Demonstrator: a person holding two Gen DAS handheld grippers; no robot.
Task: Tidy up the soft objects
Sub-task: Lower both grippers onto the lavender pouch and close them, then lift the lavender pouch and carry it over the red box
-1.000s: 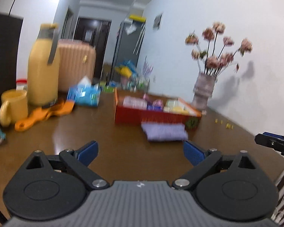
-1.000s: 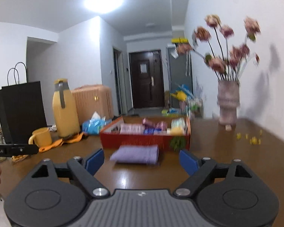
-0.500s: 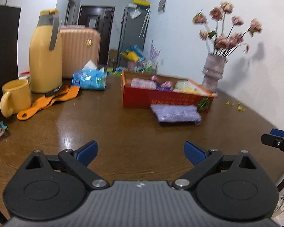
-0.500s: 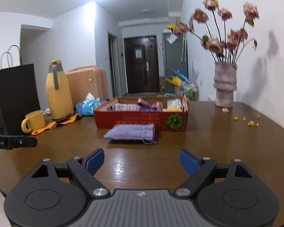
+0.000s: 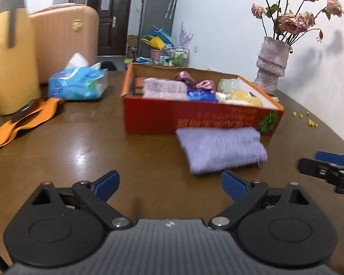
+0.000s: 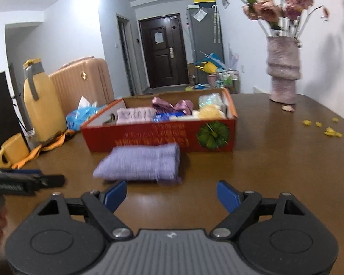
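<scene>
A folded lilac towel (image 5: 220, 149) (image 6: 141, 165) lies on the brown table just in front of a red cardboard box (image 5: 195, 116) (image 6: 162, 137). The box holds a pale pink cloth (image 5: 164, 88), a shiny purple pouch (image 5: 195, 82), a blue packet and yellow soft items. My left gripper (image 5: 170, 184) is wide apart with jaws closing and nothing between them; the towel sits just ahead to its right. My right gripper (image 6: 172, 196) stands open and empty, close before the towel's near edge. Each gripper shows at the side of the other's view.
A yellow flask (image 6: 42, 105), yellow mug (image 6: 12, 149), orange tool (image 5: 18, 123) and blue tissue pack (image 5: 80, 83) stand at the left. A vase of dried roses (image 6: 283, 68) is at back right, with yellow crumbs (image 6: 328, 129) nearby. A pink suitcase (image 5: 64, 36) stands behind the table.
Both grippers have advanced toward the towel and box and dipped lower; the towel now appears much larger and nearer in both views. Nothing has been grasped.
</scene>
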